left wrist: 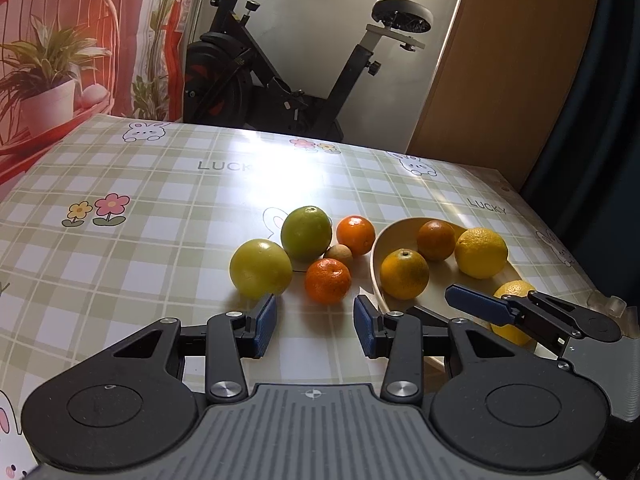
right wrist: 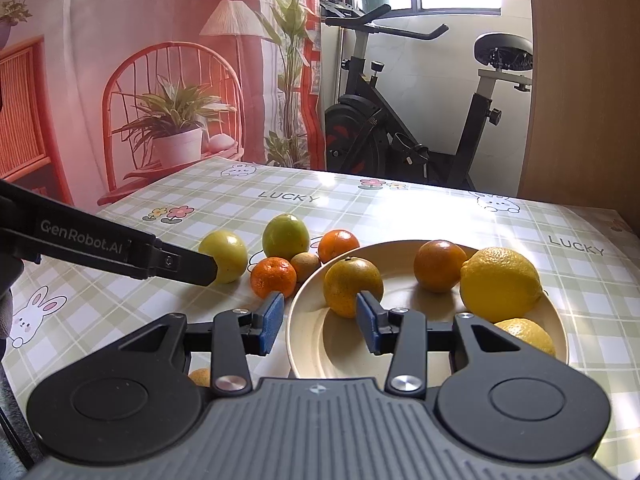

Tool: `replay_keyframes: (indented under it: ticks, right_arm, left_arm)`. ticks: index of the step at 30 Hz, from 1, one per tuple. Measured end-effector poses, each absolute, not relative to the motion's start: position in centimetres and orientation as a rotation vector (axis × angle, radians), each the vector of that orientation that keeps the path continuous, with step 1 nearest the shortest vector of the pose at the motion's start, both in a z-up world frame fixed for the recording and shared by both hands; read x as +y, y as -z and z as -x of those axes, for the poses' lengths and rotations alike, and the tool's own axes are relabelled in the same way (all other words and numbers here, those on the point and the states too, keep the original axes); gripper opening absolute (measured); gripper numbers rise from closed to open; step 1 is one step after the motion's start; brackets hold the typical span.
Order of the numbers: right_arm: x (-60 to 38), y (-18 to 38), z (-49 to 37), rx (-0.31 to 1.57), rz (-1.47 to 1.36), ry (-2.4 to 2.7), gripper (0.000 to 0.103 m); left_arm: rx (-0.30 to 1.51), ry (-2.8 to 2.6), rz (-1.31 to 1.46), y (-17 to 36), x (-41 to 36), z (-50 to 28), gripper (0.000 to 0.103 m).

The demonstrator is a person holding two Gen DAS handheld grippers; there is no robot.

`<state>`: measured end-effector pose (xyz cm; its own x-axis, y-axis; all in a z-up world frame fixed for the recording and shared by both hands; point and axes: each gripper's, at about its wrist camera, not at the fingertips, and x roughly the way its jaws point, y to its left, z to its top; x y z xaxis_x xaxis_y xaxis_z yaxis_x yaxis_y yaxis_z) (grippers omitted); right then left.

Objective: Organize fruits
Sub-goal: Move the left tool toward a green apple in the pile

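A cream plate [left wrist: 394, 227] [right wrist: 316, 344] holds a yellow-orange citrus [left wrist: 404, 274] [right wrist: 353, 286], a darker orange [left wrist: 436, 239] [right wrist: 439, 266] and two lemons [left wrist: 481, 253] [right wrist: 500, 284]. Loose on the cloth to its left lie a yellow-green fruit [left wrist: 261, 268] [right wrist: 224, 255], a green one [left wrist: 306, 233] [right wrist: 285, 237], two tangerines [left wrist: 328, 281] [right wrist: 274, 277] and a small brown fruit [left wrist: 338, 255] [right wrist: 305, 266]. My left gripper [left wrist: 315, 326] is open, just short of the near tangerine. My right gripper [right wrist: 320, 322] is open over the plate's near-left rim, empty.
The table wears a green checked cloth [left wrist: 160, 216] with rabbits and flowers. An exercise bike [left wrist: 280, 80] stands behind the table's far edge, a wooden panel [left wrist: 500, 60] to the right. Another small orange fruit [right wrist: 200, 377] peeks out beneath my right gripper's body.
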<state>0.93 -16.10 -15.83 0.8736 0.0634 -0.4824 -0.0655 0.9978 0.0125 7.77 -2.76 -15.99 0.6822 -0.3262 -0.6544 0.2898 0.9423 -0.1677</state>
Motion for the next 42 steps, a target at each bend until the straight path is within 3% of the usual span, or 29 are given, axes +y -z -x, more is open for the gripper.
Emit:
replay_keyframes:
  ticks: [42]
  right_arm:
    - [-12.8,15.8,1.1,0.554,0.070,-0.171,0.045]
  left_arm:
    - [0.728,0.334,0.132,16.1,0.5,-5.7,0.044]
